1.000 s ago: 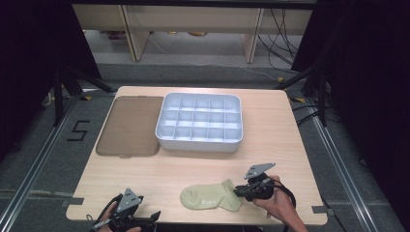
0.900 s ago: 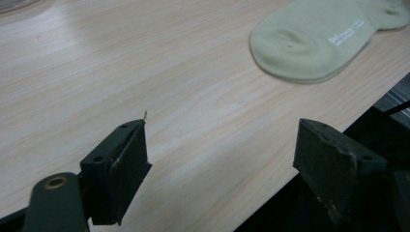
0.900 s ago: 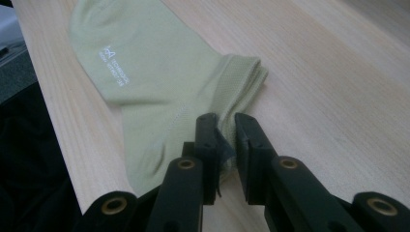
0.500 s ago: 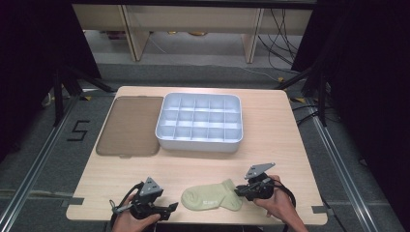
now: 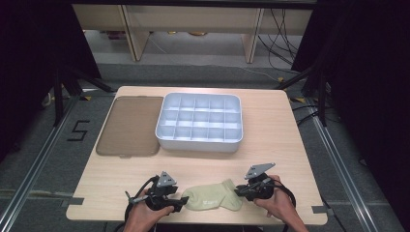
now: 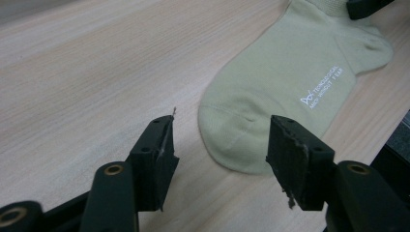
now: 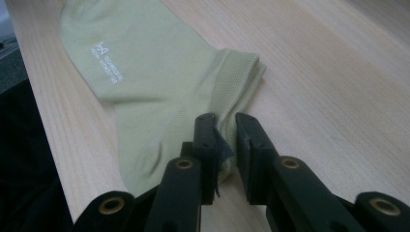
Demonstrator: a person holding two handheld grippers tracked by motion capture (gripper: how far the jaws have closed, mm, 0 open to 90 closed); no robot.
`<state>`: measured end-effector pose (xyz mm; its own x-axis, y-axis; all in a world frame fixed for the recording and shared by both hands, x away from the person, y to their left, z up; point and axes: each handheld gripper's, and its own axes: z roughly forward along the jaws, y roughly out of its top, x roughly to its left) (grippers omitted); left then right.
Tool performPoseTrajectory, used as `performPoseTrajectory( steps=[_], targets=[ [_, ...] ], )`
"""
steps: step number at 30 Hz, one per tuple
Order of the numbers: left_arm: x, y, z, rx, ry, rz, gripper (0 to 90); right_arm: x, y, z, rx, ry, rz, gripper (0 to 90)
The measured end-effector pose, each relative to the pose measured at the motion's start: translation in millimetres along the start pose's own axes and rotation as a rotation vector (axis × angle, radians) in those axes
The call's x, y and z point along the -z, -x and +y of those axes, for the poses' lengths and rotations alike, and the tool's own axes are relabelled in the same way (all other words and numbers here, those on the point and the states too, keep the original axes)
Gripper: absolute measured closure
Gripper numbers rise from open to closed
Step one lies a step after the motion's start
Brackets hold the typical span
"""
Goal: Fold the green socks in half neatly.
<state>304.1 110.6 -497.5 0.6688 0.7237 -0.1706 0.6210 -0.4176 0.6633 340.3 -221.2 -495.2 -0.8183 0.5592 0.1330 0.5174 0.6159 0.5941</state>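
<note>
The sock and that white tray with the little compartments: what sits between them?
Nothing: the high view shows bare wooden table between the sock and the tray.

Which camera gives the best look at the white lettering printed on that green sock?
The left gripper view: the lettering on the sock is nearest and sharpest there. The right gripper view shows it smaller and slightly blurred; in the high view it is a faint pale mark, too small to read.

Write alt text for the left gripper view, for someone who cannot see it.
The left tool, jaws open, points at the toe end of a pale green sock lying flat on a light wooden table; the sock's toe lies just beyond the gap between the jaws. White lettering is printed on the sock, and the tip of the other tool shows at its far end.
</note>
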Motion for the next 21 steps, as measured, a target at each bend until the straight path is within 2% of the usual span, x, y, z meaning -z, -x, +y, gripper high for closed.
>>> performPoseTrajectory(
  steps=[3,5,6,7,10,13,15,17,18,21],
  targets=[
    [-5.0,0.7,0.8,0.004,-0.009,0.008,45.7,0.3,-0.1,0.0,0.002,0.001,0.001,79.7],
    [-6.7,2.4,1.1,0.012,-0.016,-0.003,47.6,-0.9,-0.4,-0.5,0.0,0.015,-0.001,79.6],
    [-7.1,3.1,1.3,-0.005,-0.03,-0.003,47.6,0.3,0.0,-0.1,0.002,0.001,0.001,79.6],
    [-9.0,4.3,1.2,0.002,-0.026,-0.006,49.1,0.2,-0.3,-0.1,-0.002,0.001,0.001,79.5],
    [-9.0,5.6,2.1,-0.015,-0.038,-0.004,53.7,0.5,-2.3,-0.1,-0.018,-0.014,0.007,79.4],
    [-10.9,6.4,1.3,-0.022,-0.049,-0.006,55.9,-0.9,-2.6,-0.5,-0.011,0.006,0.01,79.3],
    [-11.7,7.3,0.3,-0.008,-0.05,-0.015,58.6,-1.5,-1.3,0.0,0.007,0.008,0.008,79.3],
    [-12.5,7.9,-0.2,0.01,-0.027,-0.02,60.9,-2.0,-0.8,0.1,0.015,0.008,0.02,79.3],
    [-9.8,4.4,-0.2,-0.009,-0.056,-0.021,63.6,-0.4,-2.0,0.0,0.0,-0.007,0.008,79.2],
    [-10.7,4.2,-1.1,0.005,-0.038,-0.018,69.9,-1.5,-2.9,-0.5,-0.008,0.007,0.005,79.1]
  ],
)
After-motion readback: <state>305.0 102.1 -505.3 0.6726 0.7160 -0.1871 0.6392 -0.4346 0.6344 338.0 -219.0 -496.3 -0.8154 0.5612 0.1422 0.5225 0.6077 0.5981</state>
